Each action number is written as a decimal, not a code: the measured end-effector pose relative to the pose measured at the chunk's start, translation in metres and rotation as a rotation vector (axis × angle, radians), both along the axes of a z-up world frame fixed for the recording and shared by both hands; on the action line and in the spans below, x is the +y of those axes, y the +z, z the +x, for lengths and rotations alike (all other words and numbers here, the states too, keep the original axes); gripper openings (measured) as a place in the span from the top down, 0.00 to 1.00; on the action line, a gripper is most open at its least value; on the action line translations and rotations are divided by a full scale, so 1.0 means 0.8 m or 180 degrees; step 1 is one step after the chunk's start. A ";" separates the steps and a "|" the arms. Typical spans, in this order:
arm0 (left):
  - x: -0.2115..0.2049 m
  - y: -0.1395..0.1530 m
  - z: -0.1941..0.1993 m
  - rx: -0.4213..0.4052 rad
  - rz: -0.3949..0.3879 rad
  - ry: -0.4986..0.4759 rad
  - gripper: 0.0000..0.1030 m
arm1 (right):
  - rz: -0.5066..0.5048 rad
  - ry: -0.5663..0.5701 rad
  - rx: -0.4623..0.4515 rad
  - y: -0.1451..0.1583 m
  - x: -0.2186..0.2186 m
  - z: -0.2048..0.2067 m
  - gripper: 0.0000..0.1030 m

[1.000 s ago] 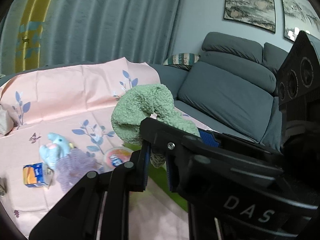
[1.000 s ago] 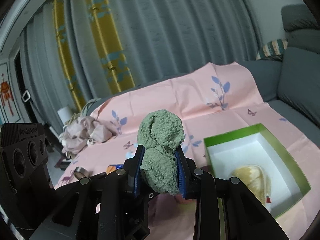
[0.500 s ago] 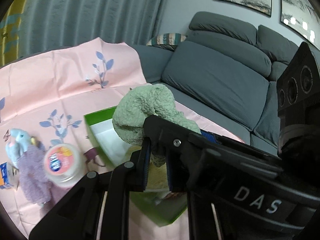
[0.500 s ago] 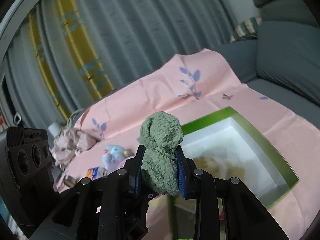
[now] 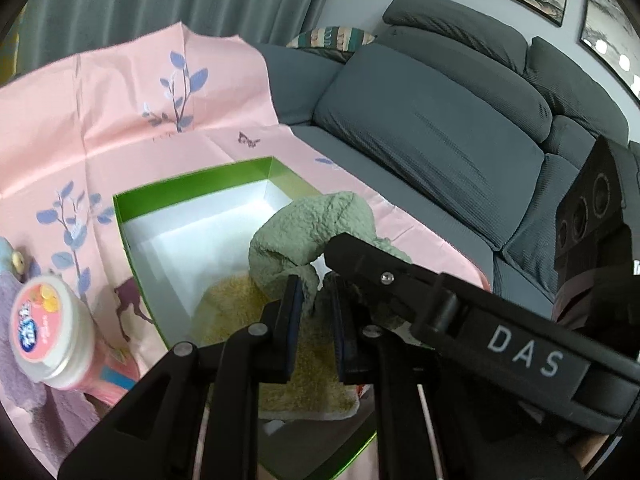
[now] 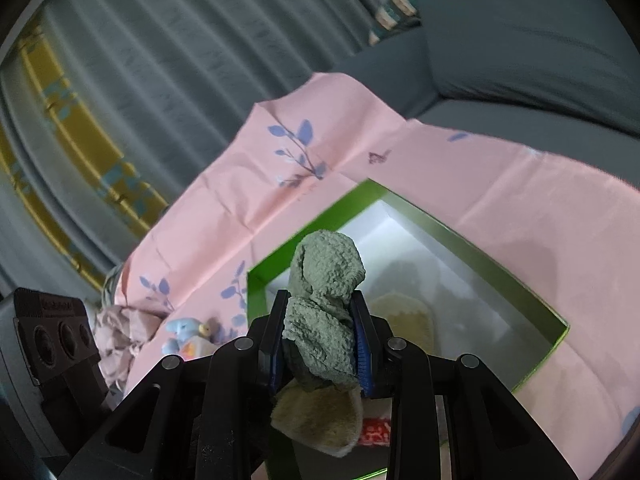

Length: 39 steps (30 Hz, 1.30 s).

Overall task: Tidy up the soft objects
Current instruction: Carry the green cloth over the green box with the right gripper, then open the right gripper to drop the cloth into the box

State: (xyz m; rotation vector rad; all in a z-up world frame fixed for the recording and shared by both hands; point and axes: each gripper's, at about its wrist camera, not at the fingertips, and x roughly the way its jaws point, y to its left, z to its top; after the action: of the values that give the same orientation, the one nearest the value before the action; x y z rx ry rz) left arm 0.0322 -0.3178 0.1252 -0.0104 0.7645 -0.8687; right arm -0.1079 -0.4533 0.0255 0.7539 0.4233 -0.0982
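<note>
Both wrist cams sit close behind their claws, angled down at the green box (image 5: 192,190) (image 6: 472,240). Left faces sofa (image 5: 440,128); right faces curtain (image 6: 160,60). Shared: box, pink cloth (image 5: 100,120) (image 6: 500,200).

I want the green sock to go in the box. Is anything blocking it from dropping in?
Nothing visible blocks it. Both grippers, left and right, hold the green sock over the open green box. A yellow sock already lies on the bottom, so the green one may land partly on it, but white floor beside it is bare.
</note>
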 end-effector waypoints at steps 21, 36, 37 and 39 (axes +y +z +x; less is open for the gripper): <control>-0.004 -0.030 0.012 0.0296 0.0179 0.0211 0.65 | 0.0040 -0.0300 0.0686 -0.024 -0.013 0.013 0.69; 0.023 0.009 -0.015 0.0049 -0.0042 0.0304 0.34 | 0.0099 -0.0547 0.0454 0.000 -0.011 -0.011 0.17; 0.029 0.014 -0.019 0.0038 -0.0088 0.0285 0.32 | 0.0092 -0.0571 0.0416 0.003 -0.009 -0.014 0.16; 0.039 0.023 -0.026 0.0018 -0.0145 0.0265 0.27 | 0.0068 -0.0623 0.0371 0.010 -0.005 -0.019 0.09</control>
State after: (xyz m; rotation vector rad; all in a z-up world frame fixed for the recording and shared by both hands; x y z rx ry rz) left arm 0.0115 -0.2865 0.1434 -0.0845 0.7443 -0.8070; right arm -0.1229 -0.4572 0.0332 0.8120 0.4612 -0.3226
